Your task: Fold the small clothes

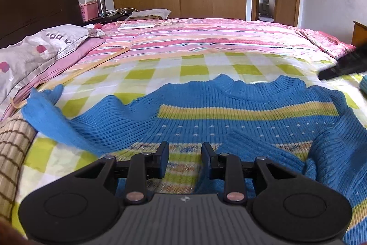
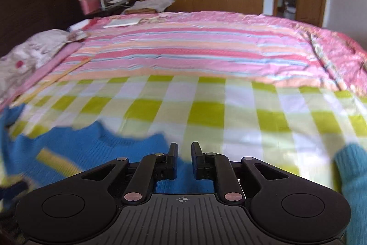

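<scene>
Blue knitted sweater (image 1: 229,111) lies flat on the checked sheet (image 2: 206,107). The left gripper (image 1: 185,149) hovers low over its hem, angled down, jaws apart and empty. The right gripper (image 2: 184,149) tilts down at the shoulder, jaws narrowly parted, holding nothing

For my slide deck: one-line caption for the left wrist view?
Open left claw hovering over a blue striped sweater spread on a green-checked bedsheet.

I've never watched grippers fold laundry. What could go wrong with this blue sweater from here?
The sweater's right sleeve lies bunched across the sweater, so a fold now could trap that lump. The left gripper hovers open over the hem, gripping nothing, and might pinch the checkered sheet too. The right gripper is blurred, so its aim could slip.
</scene>
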Tool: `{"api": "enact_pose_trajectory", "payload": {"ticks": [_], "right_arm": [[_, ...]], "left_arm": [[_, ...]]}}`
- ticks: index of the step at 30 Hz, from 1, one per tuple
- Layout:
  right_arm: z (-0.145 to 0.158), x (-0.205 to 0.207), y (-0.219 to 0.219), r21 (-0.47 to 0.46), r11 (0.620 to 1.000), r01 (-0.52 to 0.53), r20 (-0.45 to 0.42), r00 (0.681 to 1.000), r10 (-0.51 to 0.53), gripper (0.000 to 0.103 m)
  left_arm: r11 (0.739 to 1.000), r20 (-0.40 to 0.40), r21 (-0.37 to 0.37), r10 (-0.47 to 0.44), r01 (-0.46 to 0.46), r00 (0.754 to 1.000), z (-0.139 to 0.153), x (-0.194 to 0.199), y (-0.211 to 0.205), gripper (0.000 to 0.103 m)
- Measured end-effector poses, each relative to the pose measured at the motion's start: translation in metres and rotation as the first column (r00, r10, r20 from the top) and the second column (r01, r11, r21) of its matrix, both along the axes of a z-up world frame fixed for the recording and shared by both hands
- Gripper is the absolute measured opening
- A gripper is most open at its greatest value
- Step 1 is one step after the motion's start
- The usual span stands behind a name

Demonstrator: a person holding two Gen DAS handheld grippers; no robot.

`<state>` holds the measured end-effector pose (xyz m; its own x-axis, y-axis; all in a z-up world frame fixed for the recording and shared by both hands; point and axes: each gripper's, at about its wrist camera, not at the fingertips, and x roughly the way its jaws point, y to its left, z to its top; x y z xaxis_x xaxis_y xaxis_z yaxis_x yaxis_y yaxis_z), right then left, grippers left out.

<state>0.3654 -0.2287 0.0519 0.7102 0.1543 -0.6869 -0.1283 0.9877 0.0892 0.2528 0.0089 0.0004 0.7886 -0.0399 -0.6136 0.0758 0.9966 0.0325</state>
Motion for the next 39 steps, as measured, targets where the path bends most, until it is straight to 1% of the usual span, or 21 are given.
{"api": "enact_pose_trajectory", "payload": {"ticks": [2, 3, 6, 8, 9, 11, 13, 14, 16, 19, 22, 26, 27, 28, 30, 31, 32, 33, 35, 37, 39], "right_arm": [[-0.004, -0.017, -0.004, 0.01, 0.999, -0.031, -0.015, 0.999, 0.032, 0.015], [-0.009, -0.023, -0.004, -0.011, 0.999, -0.036, -0.027, 0.999, 0.036, 0.015], [-0.028, -0.028, -0.014, -0.1, 0.994, 0.037, -0.062, 0.997, -0.043, 0.014], [-0.043, -0.027, -0.025, -0.122, 0.988, 0.092, -0.104, 0.989, -0.105, 0.007], [-0.042, -0.03, -0.029, -0.111, 0.989, 0.102, -0.092, 0.989, -0.112, 0.005], [-0.037, -0.031, -0.033, -0.086, 0.988, 0.13, -0.102, 0.985, -0.139, 0.006], [-0.029, -0.038, -0.033, -0.069, 0.989, 0.133, -0.079, 0.987, -0.138, 0.015], [-0.022, -0.045, -0.03, -0.06, 0.99, 0.124, -0.057, 0.99, -0.127, 0.015], [-0.008, -0.061, -0.017, -0.058, 0.995, 0.079, -0.01, 0.997, -0.079, 0.015], [0.011, -0.093, 0.019, -0.036, 0.997, -0.063, 0.04, 0.997, 0.064, 0.016], [0.015, -0.113, 0.061, 0.01, 0.973, -0.23, 0.027, 0.973, 0.23, 0.018], [0.003, -0.12, 0.116, 0.008, 0.929, -0.369, -0.016, 0.929, 0.369, 0.02], [-0.001, -0.12, 0.126, 0.004, 0.924, -0.383, -0.023, 0.923, 0.383, 0.026], [-0.005, -0.122, 0.137, 0.005, 0.917, -0.399, -0.031, 0.917, 0.399, 0.036], [-0.015, -0.12, 0.154, -0.018, 0.906, -0.422, -0.055, 0.906, 0.421, 0.049], [-0.019, -0.12, 0.161, -0.035, 0.903, -0.429, -0.064, 0.902, 0.426, 0.049], [-0.024, -0.121, 0.168, -0.056, 0.896, -0.44, -0.075, 0.897, 0.436, 0.048], [-0.028, -0.12, 0.174, -0.094, 0.893, -0.44, -0.081, 0.898, 0.433, 0.044], [-0.037, -0.118, 0.18, -0.172, 0.9, -0.402, -0.075, 0.916, 0.395, 0.034], [-0.037, -0.111, 0.177, -0.157, 0.922, -0.355, -0.077, 0.935, 0.347, 0.009], [-0.027, -0.102, 0.167, -0.098, 0.95, -0.295, -0.068, 0.955, 0.29, 0.009]], "left_arm": [[1.0, -0.004, 0.01, -0.002, 0.002, 1.0, -0.001, -0.002, 0.0, 0.037], [1.0, -0.008, 0.017, -0.001, 0.001, 1.0, -0.002, -0.002, -0.001, 0.037], [0.999, -0.016, 0.039, -0.001, 0.001, 1.0, -0.006, -0.003, -0.005, 0.037], [0.998, -0.013, 0.06, -0.001, 0.002, 1.0, -0.005, -0.005, -0.007, 0.037], [0.998, -0.015, 0.062, 0.003, -0.002, 1.0, -0.004, -0.006, -0.007, 0.037], [0.998, -0.016, 0.052, 0.024, -0.023, 1.0, -0.002, -0.01, -0.001, 0.037], [0.998, -0.013, 0.042, 0.041, -0.041, 0.999, 0.001, -0.016, 0.007, 0.037], [0.998, -0.013, 0.038, 0.046, -0.046, 0.999, 0.003, -0.021, 0.011, 0.037], [0.998, -0.007, 0.037, 0.055, -0.055, 0.998, 0.006, -0.032, 0.018, 0.037], [0.997, -0.01, 0.042, 0.06, -0.059, 0.998, 0.006, -0.048, 0.025, 0.037], [0.998, -0.025, 0.03, 0.052, -0.051, 0.998, 0.006, -0.063, 0.031, 0.038], [0.999, -0.044, 0.015, 0.05, -0.049, 0.998, 0.005, -0.081, 0.041, 0.039], [0.999, -0.047, 0.008, 0.048, -0.047, 0.998, 0.004, -0.083, 0.044, 0.04], [0.999, -0.048, -0.001, 0.047, -0.047, 0.998, 0.004, -0.084, 0.046, 0.042], [0.999, -0.049, -0.026, 0.044, -0.045, 0.998, 0.005, -0.085, 0.052, 0.043], [0.998, -0.052, -0.038, 0.039, -0.041, 0.998, 0.004, -0.085, 0.055, 0.043], [0.998, -0.054, -0.049, 0.034, -0.036, 0.998, 0.004, -0.085, 0.057, 0.043], [0.998, -0.056, -0.056, 0.028, -0.032, 0.998, 0.004, -0.086, 0.059, 0.043], [0.998, -0.055, -0.063, 0.017, -0.021, 0.998, 0.003, -0.086, 0.062, 0.043], [0.997, -0.051, -0.073, 0.017, -0.02, 0.999, 0.004, -0.087, 0.067, 0.043], [0.995, -0.047, -0.091, 0.024, -0.028, 0.999, 0.006, -0.086, 0.073, 0.043]]}}
